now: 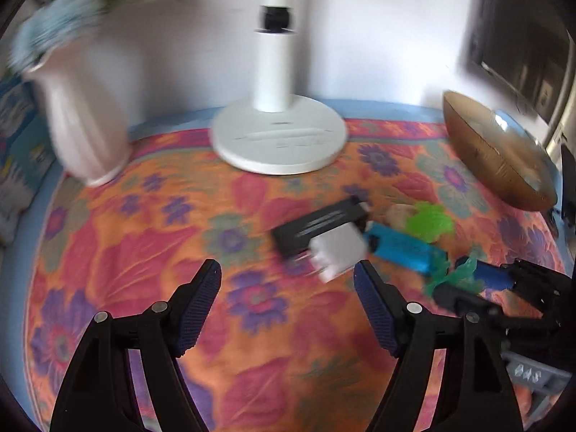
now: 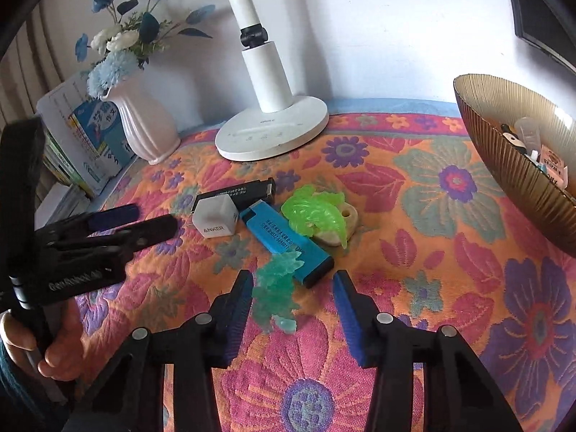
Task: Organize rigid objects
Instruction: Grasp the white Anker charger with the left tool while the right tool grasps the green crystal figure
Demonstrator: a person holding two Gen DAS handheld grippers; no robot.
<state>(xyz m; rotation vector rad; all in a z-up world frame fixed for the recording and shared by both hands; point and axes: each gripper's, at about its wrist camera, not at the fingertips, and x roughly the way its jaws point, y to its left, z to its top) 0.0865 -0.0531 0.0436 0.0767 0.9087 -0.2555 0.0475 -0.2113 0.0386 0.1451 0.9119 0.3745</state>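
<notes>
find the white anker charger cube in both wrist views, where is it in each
Left wrist view: the white charger cube sits right of centre, blurred, just beyond the left gripper's right finger, overlapping the black stick's near end.
Right wrist view: the cube sits left of centre, logo facing the camera, between the black stick and the blue lighter.
Shared landmark: the white lamp base behind it.

A home is indicated: a flower-patterned cloth (image 2: 414, 194) is spread, with a vase (image 2: 144, 126) and books (image 2: 90, 144) at the counter's back-left corner.
</notes>
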